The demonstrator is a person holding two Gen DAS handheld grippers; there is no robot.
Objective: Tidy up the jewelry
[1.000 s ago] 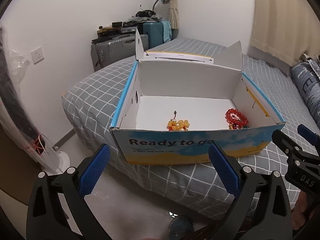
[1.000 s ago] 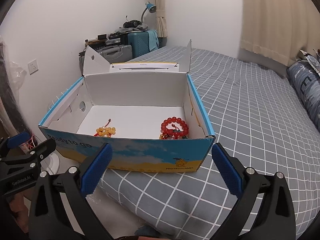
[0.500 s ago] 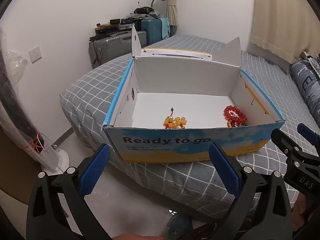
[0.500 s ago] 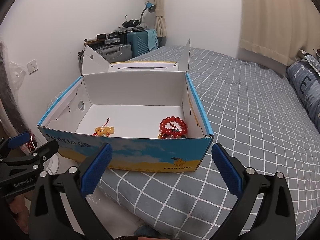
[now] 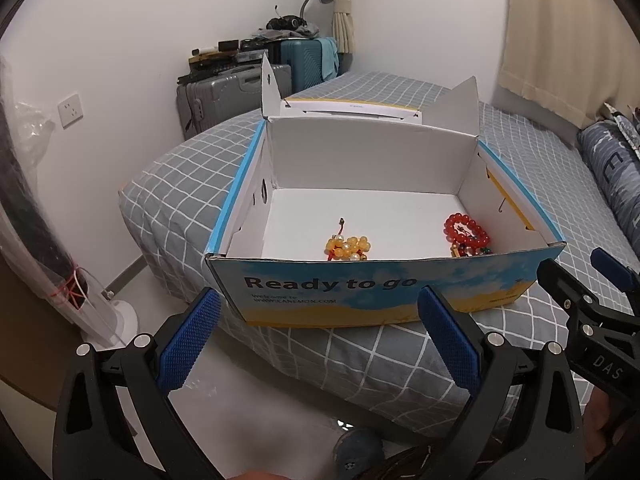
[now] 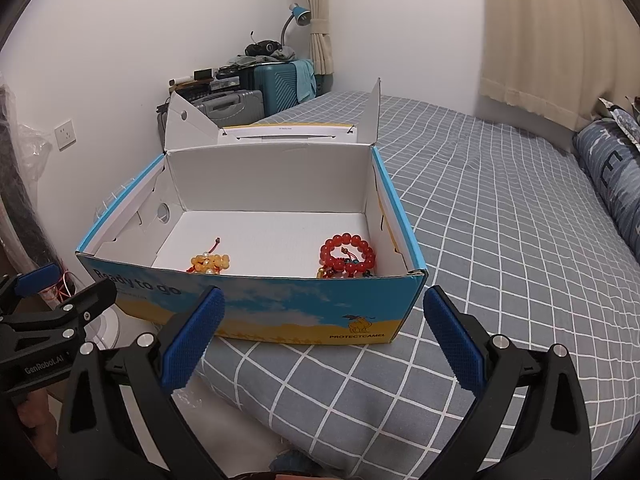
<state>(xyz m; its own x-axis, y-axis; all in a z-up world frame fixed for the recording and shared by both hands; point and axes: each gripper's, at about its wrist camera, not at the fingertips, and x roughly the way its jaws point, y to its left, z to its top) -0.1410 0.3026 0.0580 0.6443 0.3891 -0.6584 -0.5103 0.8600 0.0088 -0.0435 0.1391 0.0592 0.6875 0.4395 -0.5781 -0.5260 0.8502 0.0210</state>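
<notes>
— On the left, what is showing?
— Black-armed, blue-padded left claw (image 5: pixel 318 336) is hovering just before the box's near wall, its fingers standing wide apart and gripping nothing.
— And ahead of it?
— An open blue-and-yellow cardboard box (image 5: pixel 372 292) printed "Ready to go" is sitting on the grey checked bed (image 6: pixel 500 240), near the bed's corner. A yellow-amber beaded bracelet with a red cord (image 5: pixel 347 247) is lying on the box's white floor, close to the near wall.
— Further right?
— A red round-beaded bracelet (image 6: pixel 347 255) is resting in the box's near right corner, well apart from the amber one. The matching right claw (image 6: pixel 320 334) is hanging in front of the box too, fingers spread and holding nothing.
</notes>
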